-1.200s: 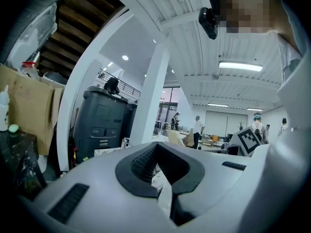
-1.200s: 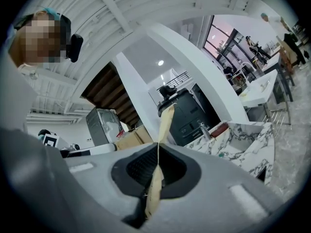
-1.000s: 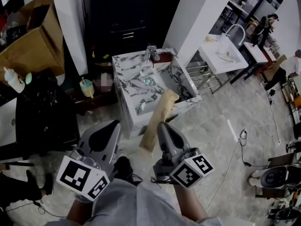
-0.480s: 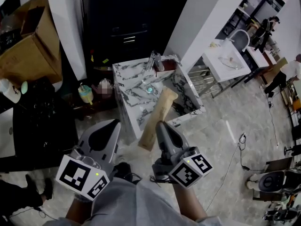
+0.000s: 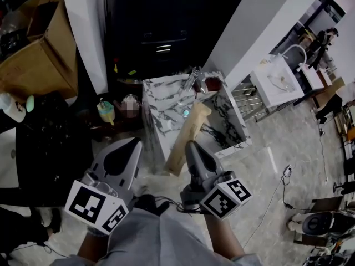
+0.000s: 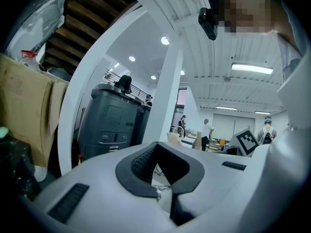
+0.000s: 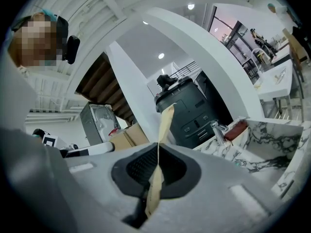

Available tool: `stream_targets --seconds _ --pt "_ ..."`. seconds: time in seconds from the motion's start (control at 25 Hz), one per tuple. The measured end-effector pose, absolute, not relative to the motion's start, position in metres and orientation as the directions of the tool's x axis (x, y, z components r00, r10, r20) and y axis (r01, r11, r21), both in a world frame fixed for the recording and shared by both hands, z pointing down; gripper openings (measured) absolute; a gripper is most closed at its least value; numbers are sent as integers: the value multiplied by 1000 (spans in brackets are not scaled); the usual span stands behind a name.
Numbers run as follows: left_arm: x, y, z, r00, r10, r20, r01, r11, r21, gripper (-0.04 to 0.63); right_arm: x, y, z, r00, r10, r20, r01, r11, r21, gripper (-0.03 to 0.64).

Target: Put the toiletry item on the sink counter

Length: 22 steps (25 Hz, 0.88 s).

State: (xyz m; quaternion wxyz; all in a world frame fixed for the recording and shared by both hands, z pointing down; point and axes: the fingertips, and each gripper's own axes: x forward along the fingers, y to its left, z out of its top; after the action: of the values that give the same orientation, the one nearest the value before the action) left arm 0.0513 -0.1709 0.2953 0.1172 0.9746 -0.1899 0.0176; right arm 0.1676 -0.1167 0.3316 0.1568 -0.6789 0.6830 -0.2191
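A flat beige toiletry packet [image 5: 187, 133] sticks out forward from my right gripper [image 5: 190, 147], whose jaws are shut on its near end. In the right gripper view the packet [image 7: 163, 125] stands edge-on between the dark pads [image 7: 141, 166]. Ahead on the floor stands the marble sink counter [image 5: 158, 93] with a chrome faucet [image 5: 195, 77] and a basin drain [image 5: 186, 113]. The packet's far end hangs over the counter's near part. The counter [image 7: 265, 152] and faucet [image 7: 217, 129] lie to the right in that gripper view. My left gripper [image 5: 132, 147] is shut and holds nothing; its pads [image 6: 146, 164] meet.
A dark cabinet [image 5: 161, 21] stands behind the counter, with a white pillar [image 5: 258, 26] to its right. A cardboard box [image 5: 39, 49] and a black-covered table [image 5: 50, 132] are at left. A small cup [image 5: 105, 110] sits left of the counter. A white basin [image 5: 277, 82] and wire rack [image 5: 244, 101] are at right.
The sink counter has drifted to the right and slightly down in the head view. Both grippers keep their pose, the packet still in the right one.
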Motion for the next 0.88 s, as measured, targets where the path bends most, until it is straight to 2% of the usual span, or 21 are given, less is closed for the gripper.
stream_targets --seconds 0.44,0.88 --pt "40 -198 304 922 -377 92 -388 -888 246 5 165 -145 352 -48 -987 154 -862 -37 -506 0" --pt "28 -221 307 881 -464 95 -472 -843 259 5 162 -175 370 -154 -968 199 -850 27 -526 0"
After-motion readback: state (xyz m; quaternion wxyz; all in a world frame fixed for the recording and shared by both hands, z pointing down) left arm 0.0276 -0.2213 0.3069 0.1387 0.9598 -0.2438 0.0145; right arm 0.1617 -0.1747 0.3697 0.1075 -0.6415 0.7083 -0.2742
